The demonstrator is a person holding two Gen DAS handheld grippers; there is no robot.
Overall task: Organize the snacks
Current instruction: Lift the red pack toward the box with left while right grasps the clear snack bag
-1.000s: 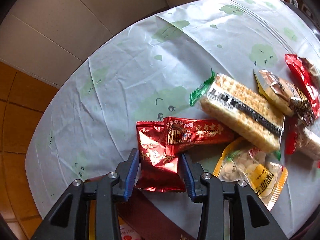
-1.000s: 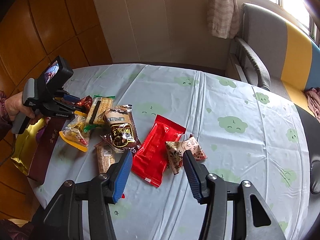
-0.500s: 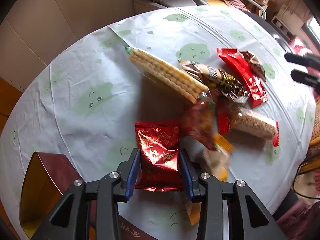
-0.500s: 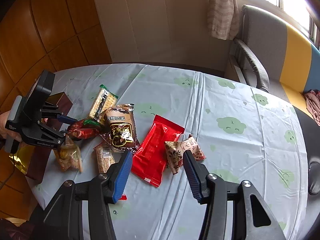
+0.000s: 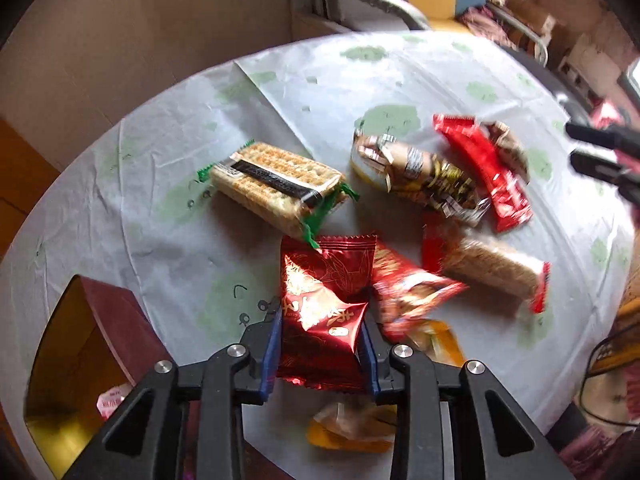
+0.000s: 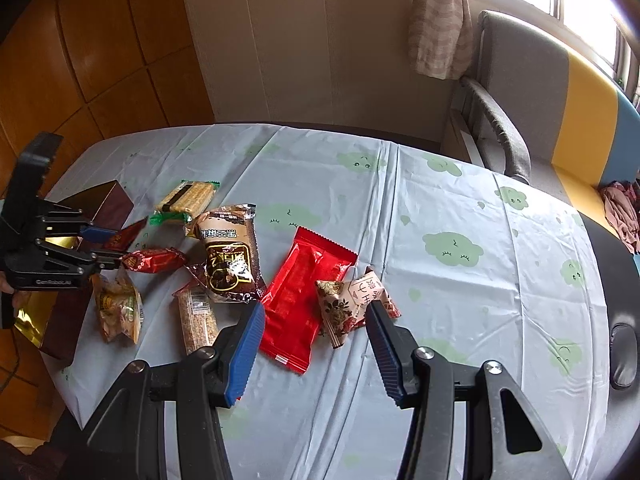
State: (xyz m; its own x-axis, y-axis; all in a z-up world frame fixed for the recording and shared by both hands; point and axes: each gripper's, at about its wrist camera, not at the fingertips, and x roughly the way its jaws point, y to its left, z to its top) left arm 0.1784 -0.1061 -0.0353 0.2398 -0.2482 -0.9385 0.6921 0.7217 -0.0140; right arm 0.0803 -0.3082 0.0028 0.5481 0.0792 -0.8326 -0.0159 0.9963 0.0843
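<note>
My left gripper [image 5: 320,332] has a shiny dark-red foil snack packet [image 5: 324,304] between its blue pads, and the jaws are closing on it, the foil creased and bulging where the pads press its sides. The packet has a crimped top edge and gold lettering, and it hangs just above the counter [image 5: 160,184], which wears a pale cloth printed with green clouds. In the right wrist view the same gripper [image 6: 106,246] points steeply down beside an open dark-red box [image 6: 104,204] with a gold lining at the counter's left end. Spread near it are a green-ended cracker pack [image 5: 276,188], a brown cake wrapper [image 5: 420,176], a flat bright-red pouch [image 5: 484,168], a red-ended grain bar [image 5: 492,268] and a second red foil packet [image 5: 408,292] that is smeared by blur. My right gripper [image 6: 316,344] hovers tilted down over the counter with its jaws about half apart and nothing between them; a small floral packet [image 6: 352,304] lies just beyond its tips, overlapping the red pouch. Only a sliver of the hand on the left gripper shows at the frame edge. A yellow snack bag [image 5: 352,428] is mostly hidden under the left gripper, and the box is cut off at the lower left.
</note>
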